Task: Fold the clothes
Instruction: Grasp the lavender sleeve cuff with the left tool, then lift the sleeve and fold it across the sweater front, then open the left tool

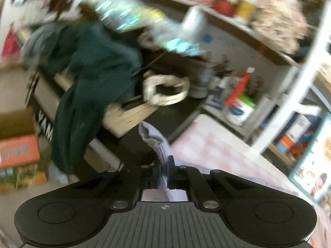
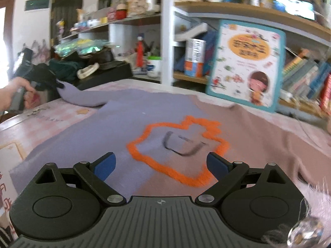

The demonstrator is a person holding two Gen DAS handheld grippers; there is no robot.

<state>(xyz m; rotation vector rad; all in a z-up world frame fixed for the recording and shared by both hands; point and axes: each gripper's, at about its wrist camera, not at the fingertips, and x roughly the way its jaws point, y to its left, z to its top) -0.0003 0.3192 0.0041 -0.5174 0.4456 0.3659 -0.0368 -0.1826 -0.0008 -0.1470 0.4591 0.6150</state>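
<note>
While spread flat across the pink checked tablecloth (image 2: 51, 117), lavender sweatshirt (image 2: 115, 124) with an orange-outlined patch (image 2: 178, 150) on the chest, long axis running from near the camera toward the far table edge. One sleeve (image 2: 82, 98) stretched out and lifted toward the far left corner, pointing off the table's edge.

Around it: large children's picture book (image 2: 246, 66) propped upright against the bookshelf (image 2: 248, 12) just beyond the far right of the garment; dark green garment (image 1: 93, 78) draped over a black Yamaha keyboard (image 1: 43, 124) past the left table edge, with a cream-coloured coil (image 1: 165, 91) beside it; orange cardboard box (image 1: 18, 150) lower down at the left. Left wrist view heavily motion-blurred.

Left gripper (image 1: 165, 165) clamped tight on the sleeve's end (image 1: 155, 140), fabric bunched and standing up between the blue pads; seen from the right wrist view held in a bare hand (image 2: 12, 95) at the far left. Right gripper (image 2: 161, 165) spread wide, blue pads (image 2: 105, 165) well apart, hovering above the sweatshirt's chest, gripping nothing.
</note>
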